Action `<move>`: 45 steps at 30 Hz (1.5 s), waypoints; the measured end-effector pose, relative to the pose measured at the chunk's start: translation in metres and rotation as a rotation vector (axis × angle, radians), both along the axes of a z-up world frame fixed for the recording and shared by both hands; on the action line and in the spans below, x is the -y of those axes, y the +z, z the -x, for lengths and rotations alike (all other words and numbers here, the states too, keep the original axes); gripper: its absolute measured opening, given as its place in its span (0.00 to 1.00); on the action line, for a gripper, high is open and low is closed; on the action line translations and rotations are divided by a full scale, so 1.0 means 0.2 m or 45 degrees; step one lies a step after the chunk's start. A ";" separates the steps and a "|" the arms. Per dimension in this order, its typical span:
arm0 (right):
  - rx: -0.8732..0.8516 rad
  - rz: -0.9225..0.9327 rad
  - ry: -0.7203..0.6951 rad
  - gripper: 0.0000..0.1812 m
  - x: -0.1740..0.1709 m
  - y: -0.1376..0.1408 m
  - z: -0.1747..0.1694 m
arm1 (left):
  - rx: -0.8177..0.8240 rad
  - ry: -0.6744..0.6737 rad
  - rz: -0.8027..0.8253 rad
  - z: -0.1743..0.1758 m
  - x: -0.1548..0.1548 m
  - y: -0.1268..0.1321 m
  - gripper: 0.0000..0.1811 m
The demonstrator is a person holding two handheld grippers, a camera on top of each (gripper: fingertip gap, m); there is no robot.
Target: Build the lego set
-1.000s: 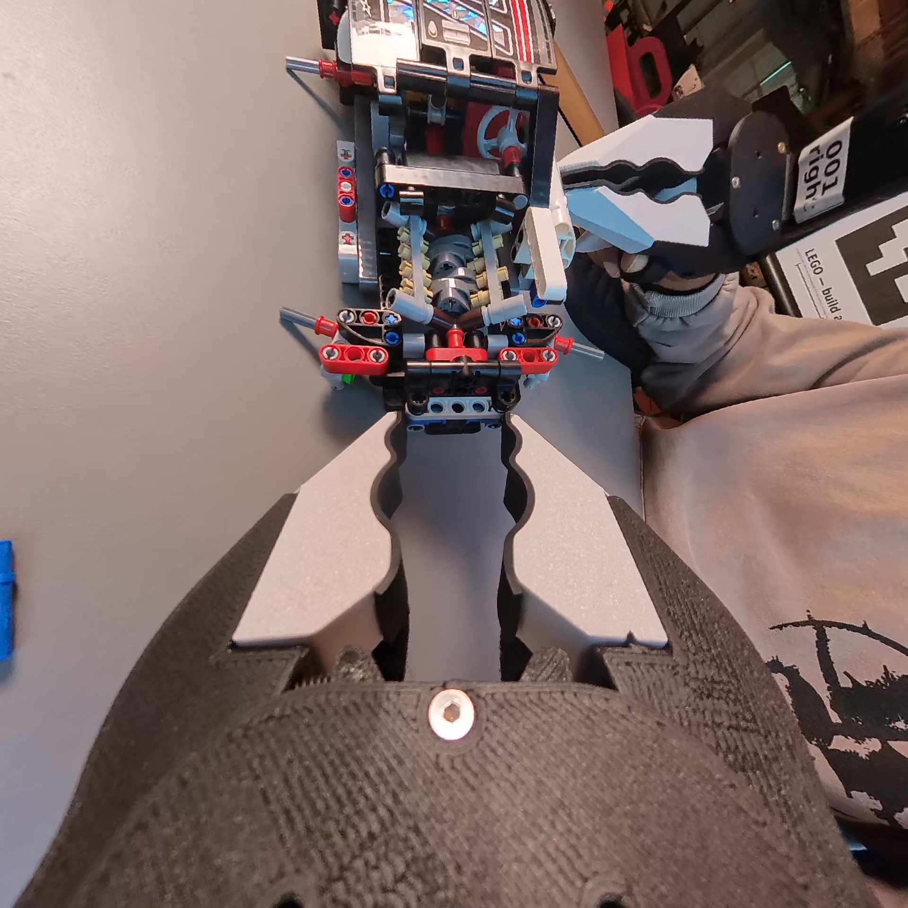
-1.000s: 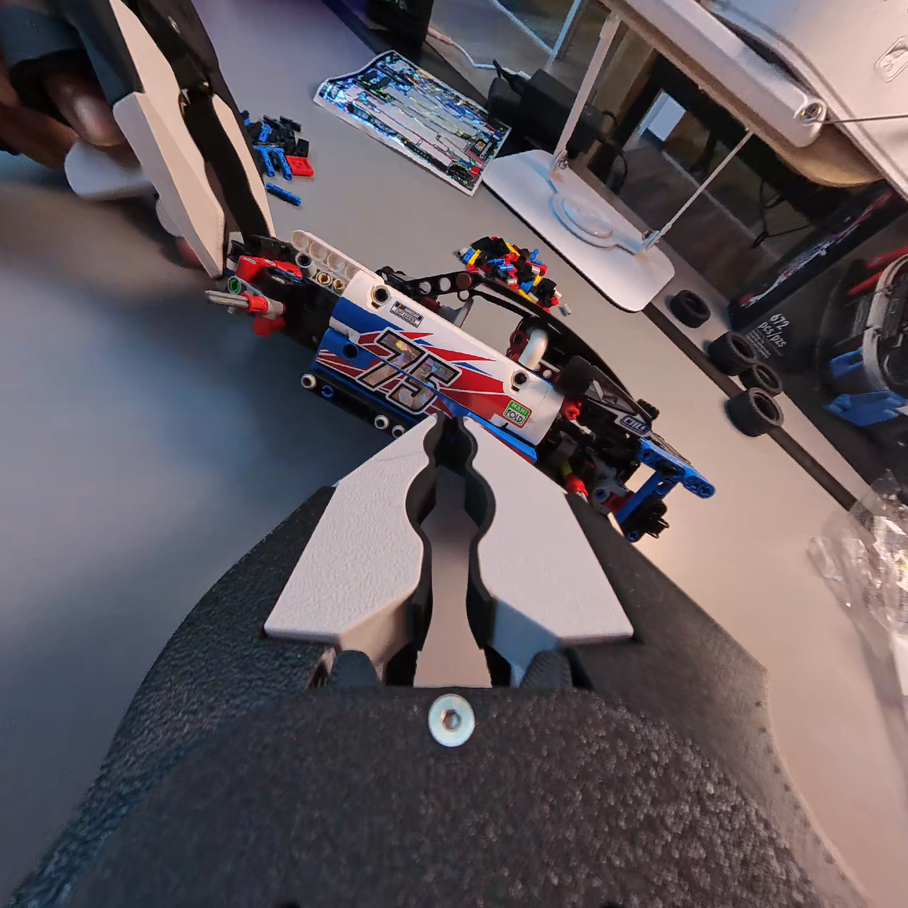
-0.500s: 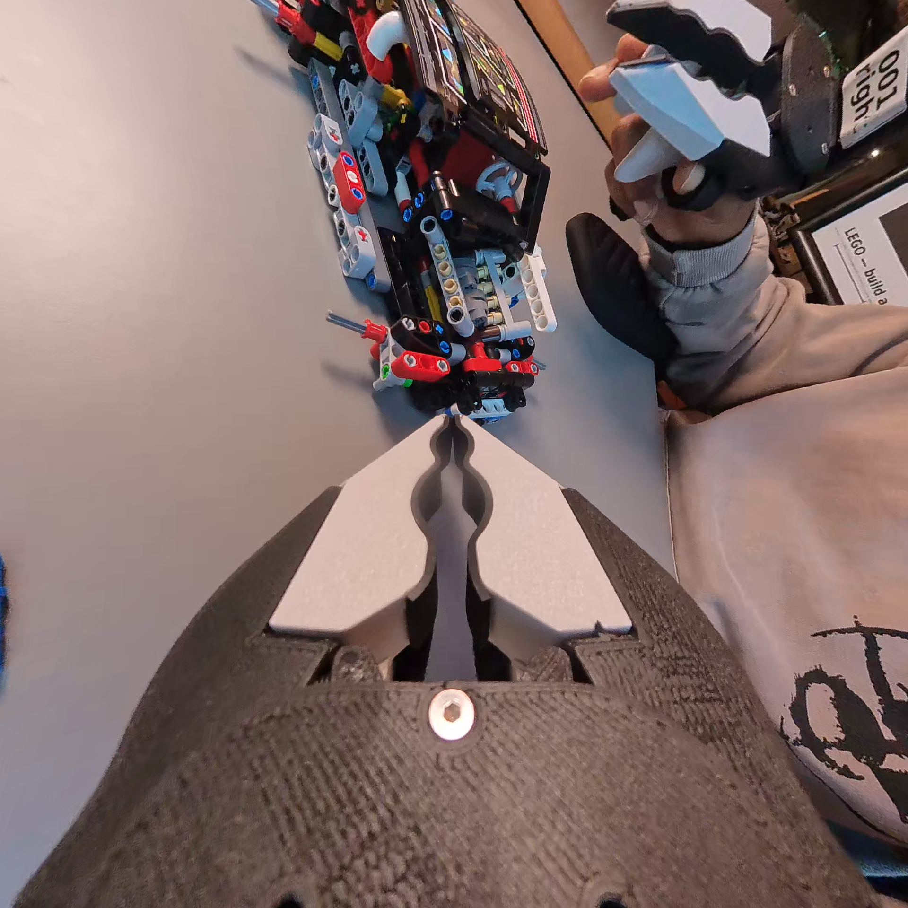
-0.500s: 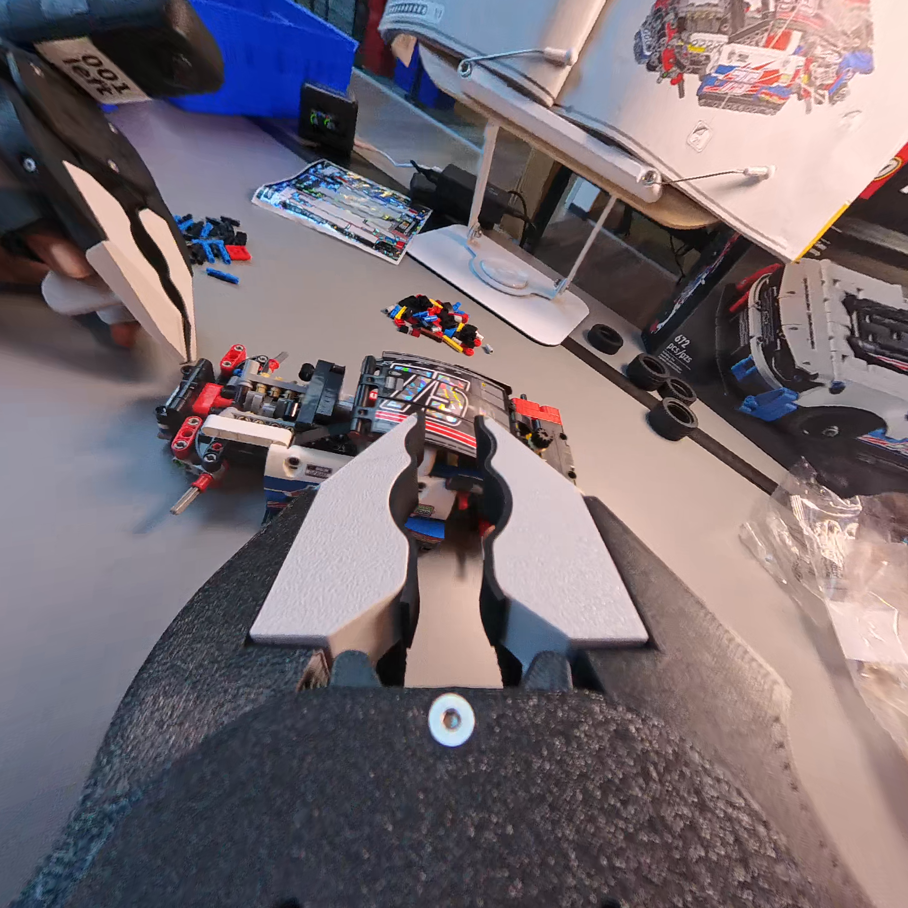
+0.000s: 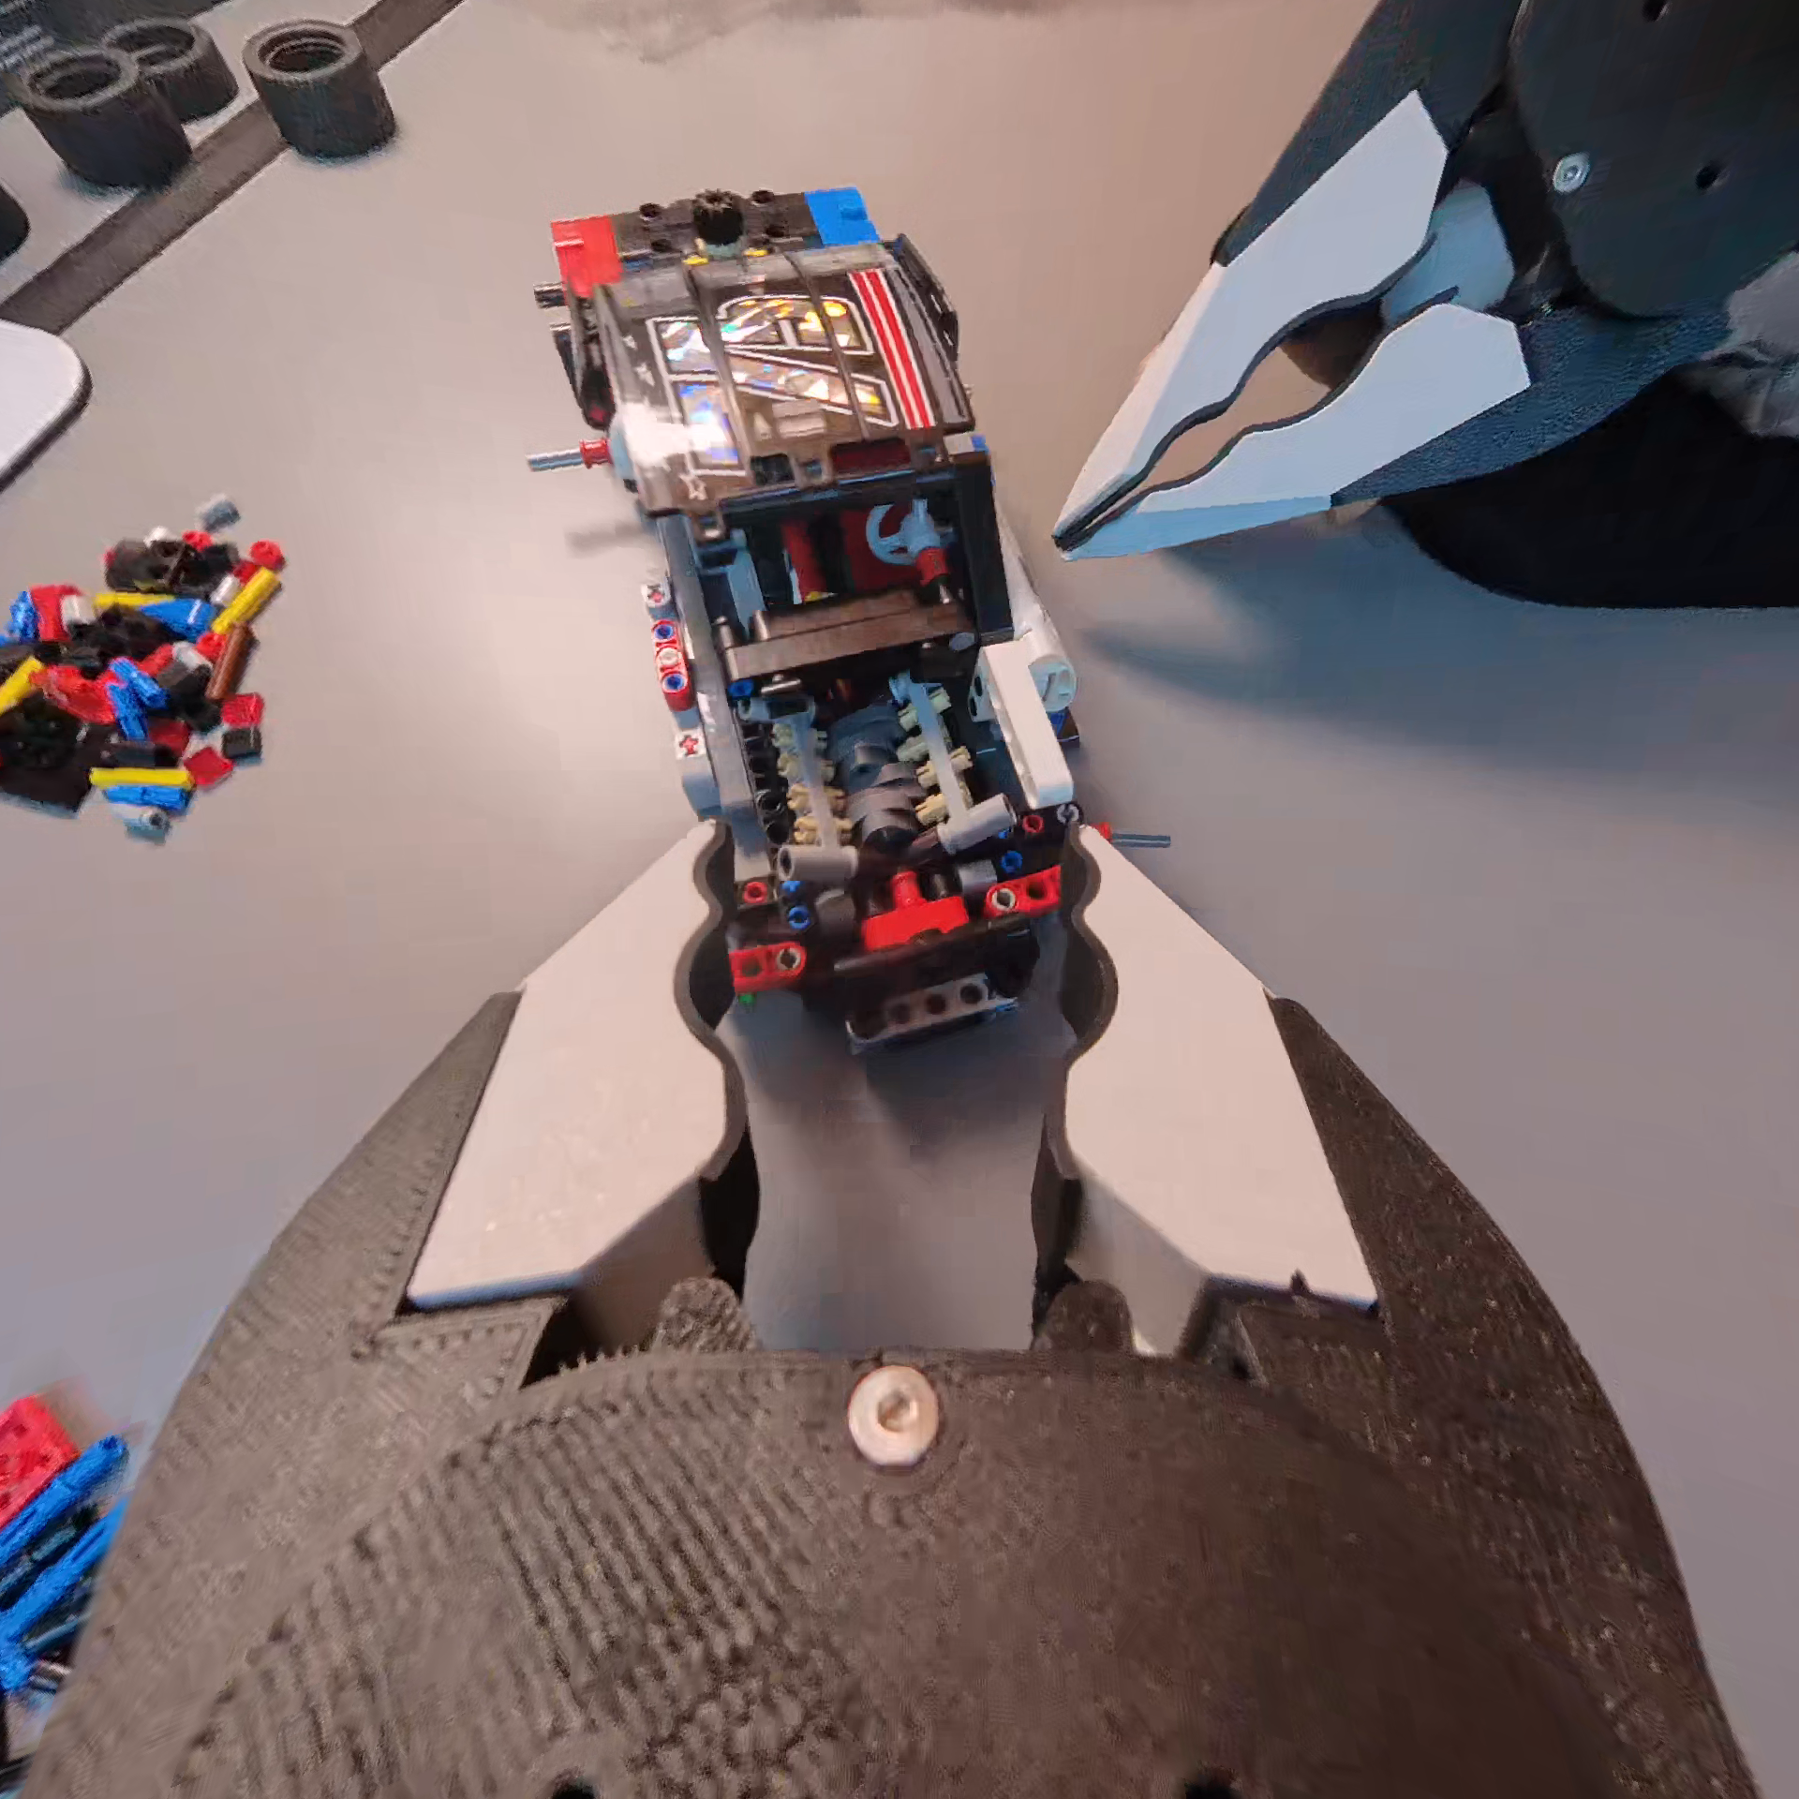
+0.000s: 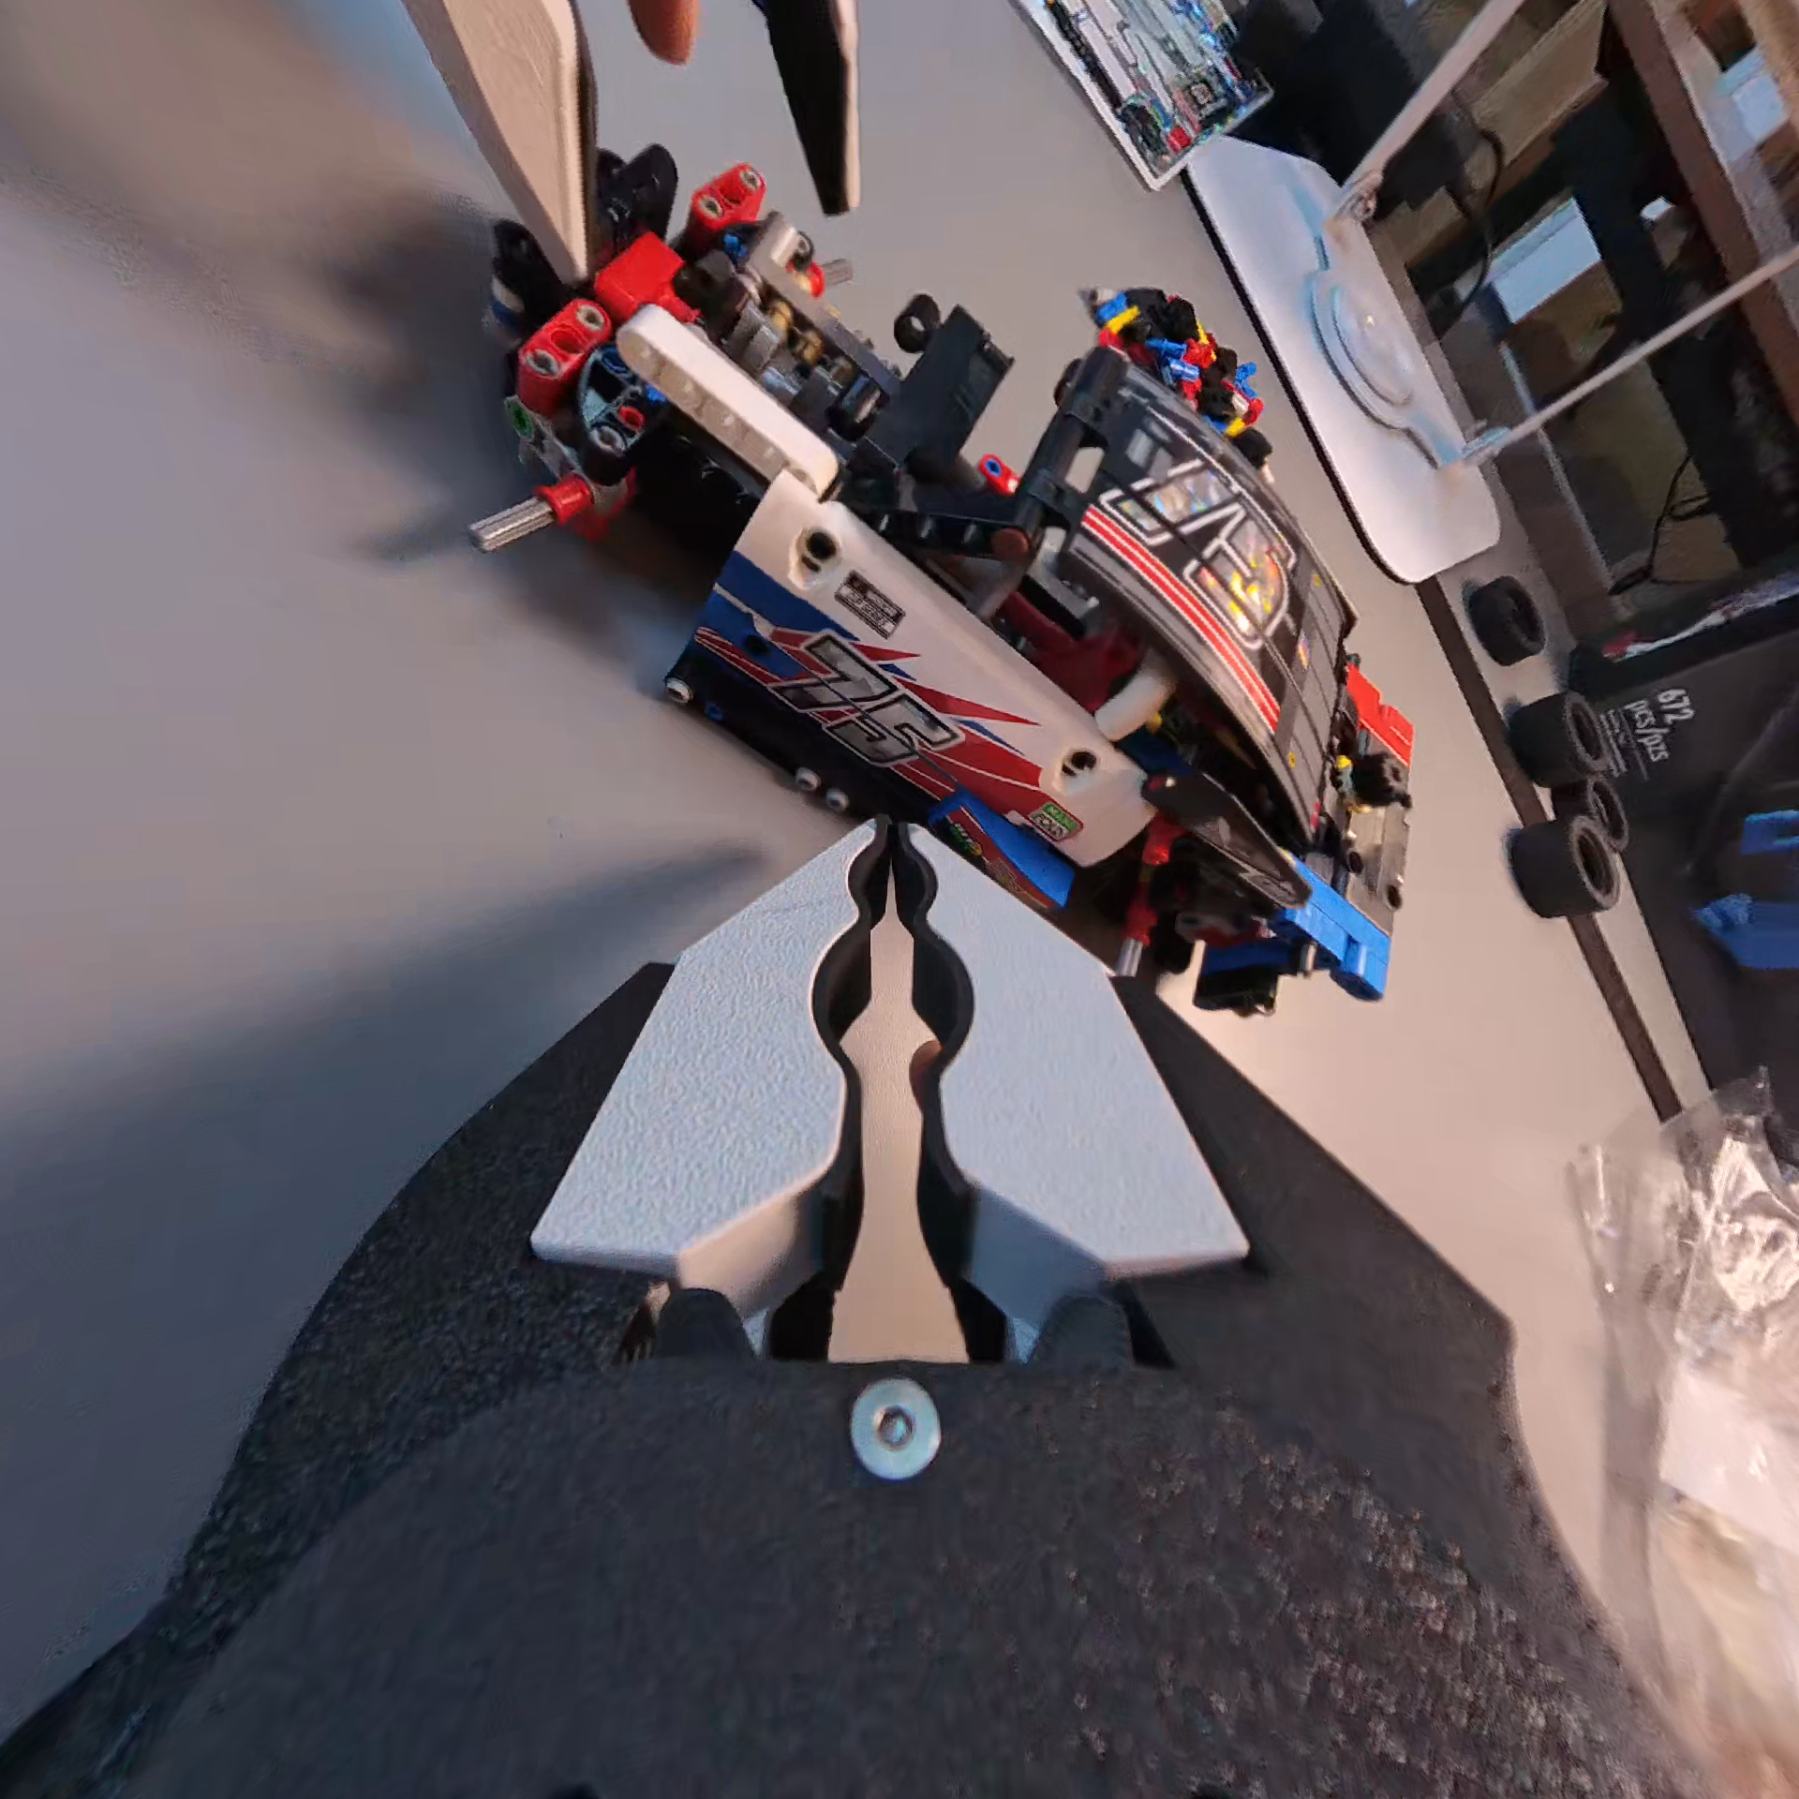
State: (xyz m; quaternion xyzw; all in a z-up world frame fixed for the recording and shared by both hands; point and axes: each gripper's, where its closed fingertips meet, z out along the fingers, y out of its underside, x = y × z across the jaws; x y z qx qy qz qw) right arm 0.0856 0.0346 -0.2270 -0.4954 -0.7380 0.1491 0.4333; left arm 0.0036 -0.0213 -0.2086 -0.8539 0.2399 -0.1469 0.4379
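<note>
Left wrist view: the grey table [image 5: 1460,973] is seen under the lego car [image 5: 827,604], whose rear end is flanked by the spread left gripper [image 5: 894,857]. The right gripper [image 5: 1066,540], pressed together and empty, is poised just right of the car. Loose bricks [image 5: 127,662] are heaped well to the left, tyres [image 5: 321,92] farther ahead.

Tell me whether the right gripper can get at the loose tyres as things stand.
Probably not directly: the right gripper sits shut on the near side of the lego car, which lies between it and the loose tyres at the table's far edge.

Workshop: grey bench [image 5: 1460,973], loose bricks [image 5: 127,672]
</note>
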 end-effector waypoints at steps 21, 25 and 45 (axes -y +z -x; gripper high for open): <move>-0.043 0.202 -0.071 0.00 -0.06 -0.04 0.08 | -0.480 0.048 -0.028 -0.09 -0.11 -0.08 0.23; -0.053 0.151 -0.101 0.00 -0.06 -0.04 0.09 | -0.492 0.044 -0.034 -0.09 -0.11 -0.08 0.22; -0.082 0.221 -0.024 0.00 0.04 -0.04 0.12 | -0.496 0.035 -0.055 -0.08 -0.11 -0.08 0.22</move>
